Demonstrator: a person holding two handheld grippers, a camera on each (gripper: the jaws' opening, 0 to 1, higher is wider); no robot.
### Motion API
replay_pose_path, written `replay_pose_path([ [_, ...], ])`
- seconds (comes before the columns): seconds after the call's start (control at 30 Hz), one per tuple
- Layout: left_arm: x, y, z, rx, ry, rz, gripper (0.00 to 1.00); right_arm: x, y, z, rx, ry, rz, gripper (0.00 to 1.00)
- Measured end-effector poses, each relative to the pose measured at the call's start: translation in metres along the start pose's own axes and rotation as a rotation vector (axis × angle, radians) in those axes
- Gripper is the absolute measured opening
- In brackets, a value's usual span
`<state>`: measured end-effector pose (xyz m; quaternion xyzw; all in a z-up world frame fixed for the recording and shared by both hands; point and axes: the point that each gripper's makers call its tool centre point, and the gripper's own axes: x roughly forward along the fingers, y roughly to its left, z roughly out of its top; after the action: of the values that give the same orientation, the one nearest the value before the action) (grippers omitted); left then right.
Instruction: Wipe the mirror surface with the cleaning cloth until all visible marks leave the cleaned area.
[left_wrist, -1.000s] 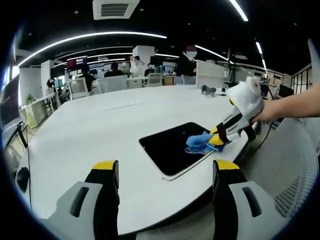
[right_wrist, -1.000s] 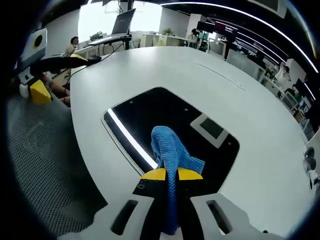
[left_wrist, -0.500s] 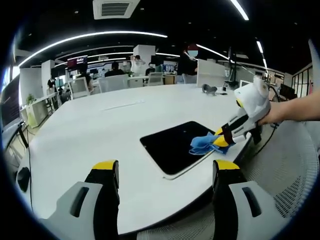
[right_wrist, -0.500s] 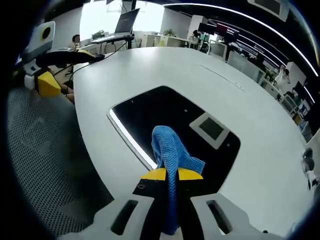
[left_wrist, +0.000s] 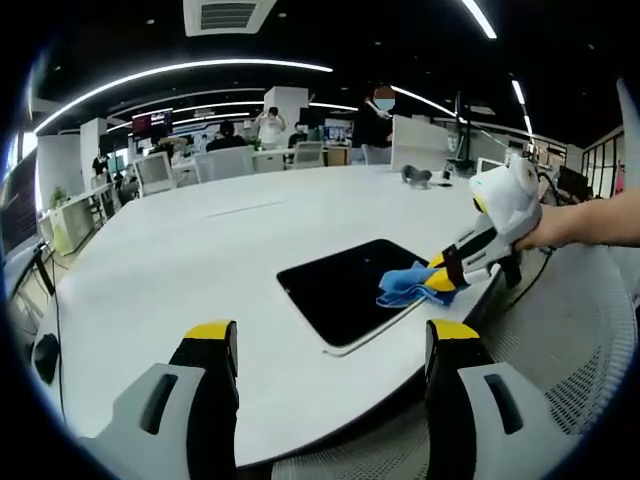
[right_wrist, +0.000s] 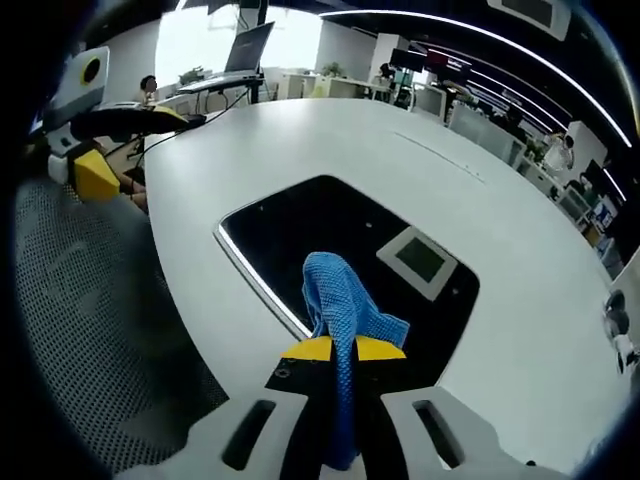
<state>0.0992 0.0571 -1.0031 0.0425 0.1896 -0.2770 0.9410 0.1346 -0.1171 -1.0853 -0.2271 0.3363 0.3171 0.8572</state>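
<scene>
From the left gripper view I see my left tongs (left_wrist: 332, 345) standing wide open with nothing between the jaws, hovering over the near edge of the white surface (left_wrist: 180, 250). The mirror (left_wrist: 350, 290) lies flat on that surface toward its right edge, dark and reflecting the ceiling. My right tongs (left_wrist: 436, 280) reach in from the right, a hand (left_wrist: 545, 228) behind them, clamped on the blue cleaning cloth (left_wrist: 403, 285), which sits over the mirror's right part. In the right gripper view the right tongs (right_wrist: 338, 349) are closed tight on the cloth (right_wrist: 340, 300), its free end bunched over the near edge of the mirror (right_wrist: 330, 235); I think it touches the glass, though I cannot be sure. A mesh chair (right_wrist: 90, 330) stands to the left.
</scene>
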Motion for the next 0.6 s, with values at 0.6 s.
replay_pose_path([
  [0.6,-0.0003,-0.0005,0.0009,-0.007,-0.014,-0.004,0.74,0.0004,-0.0007,-0.0005,0.032,-0.034,0.036,0.00],
])
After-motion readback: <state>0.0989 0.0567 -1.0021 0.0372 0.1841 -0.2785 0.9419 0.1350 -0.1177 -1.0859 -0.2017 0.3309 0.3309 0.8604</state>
